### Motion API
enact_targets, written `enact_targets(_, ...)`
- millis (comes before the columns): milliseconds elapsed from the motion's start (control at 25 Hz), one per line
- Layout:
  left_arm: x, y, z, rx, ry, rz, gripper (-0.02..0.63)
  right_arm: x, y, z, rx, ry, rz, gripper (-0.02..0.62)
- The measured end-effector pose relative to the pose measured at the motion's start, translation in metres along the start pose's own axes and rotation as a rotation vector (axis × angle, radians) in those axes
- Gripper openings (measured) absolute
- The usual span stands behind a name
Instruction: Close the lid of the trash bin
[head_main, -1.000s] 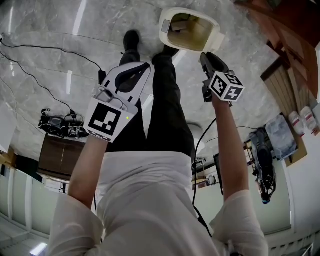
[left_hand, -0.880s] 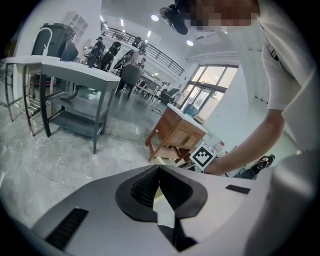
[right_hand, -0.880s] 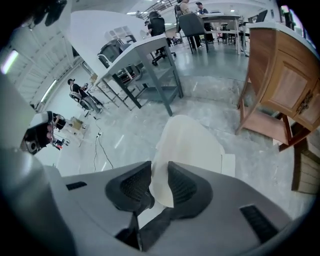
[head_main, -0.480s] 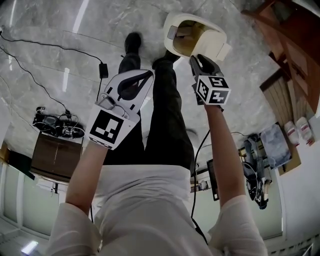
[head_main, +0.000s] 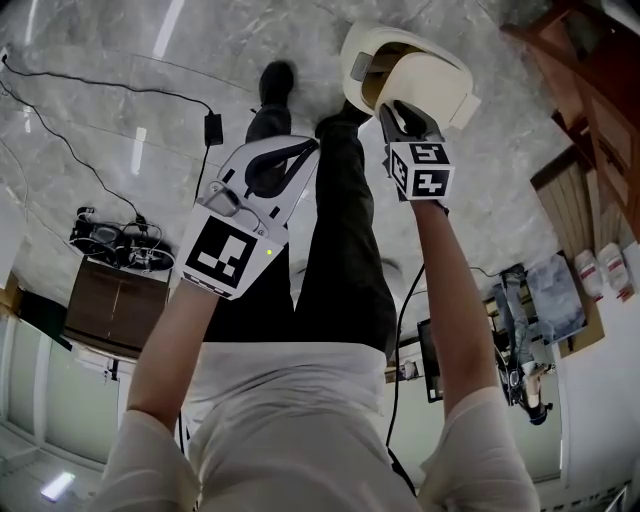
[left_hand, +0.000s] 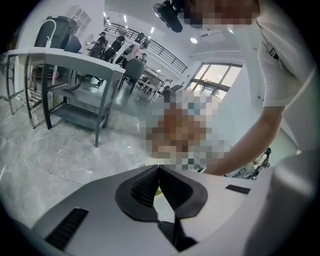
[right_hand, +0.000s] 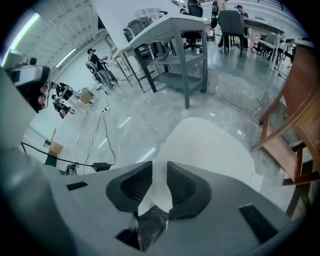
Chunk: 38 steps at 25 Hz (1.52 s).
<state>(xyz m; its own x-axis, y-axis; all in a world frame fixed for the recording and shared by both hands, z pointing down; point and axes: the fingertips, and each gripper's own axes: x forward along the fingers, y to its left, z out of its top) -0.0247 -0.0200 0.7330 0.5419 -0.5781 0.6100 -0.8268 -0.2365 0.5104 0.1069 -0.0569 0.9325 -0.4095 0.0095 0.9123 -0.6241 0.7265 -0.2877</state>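
Observation:
The cream trash bin (head_main: 353, 70) stands on the marble floor by the person's feet. Its lid (head_main: 440, 85) is tilted down over most of the opening. My right gripper (head_main: 393, 105) points steeply down at the lid's near edge. In the right gripper view the lid (right_hand: 210, 145) fills the narrow gap between the jaws of the right gripper (right_hand: 159, 170), which have just been closing on that edge. My left gripper (head_main: 285, 150) hangs above the person's legs, away from the bin. In its own view the left gripper (left_hand: 158, 167) is shut and holds nothing.
The person's dark trouser legs (head_main: 340, 230) stand just left of the bin. A black cable with a power adapter (head_main: 213, 127) crosses the floor at left. A dark cabinet (head_main: 120, 305) lies lower left, wooden furniture (head_main: 590, 110) right of the bin, a grey metal table (right_hand: 175, 55) beyond.
The right gripper has sunk toward the bin and rolled, and the lid has swung down over the opening. The left gripper has dropped a little.

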Motion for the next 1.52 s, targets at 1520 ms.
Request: enact_targets(1520,0.01,0.041,-0.025,-0.047,0.032,0.016,0.018,0.064,-0.008,-0.003,-0.097,0.169,-0.149,0.054)
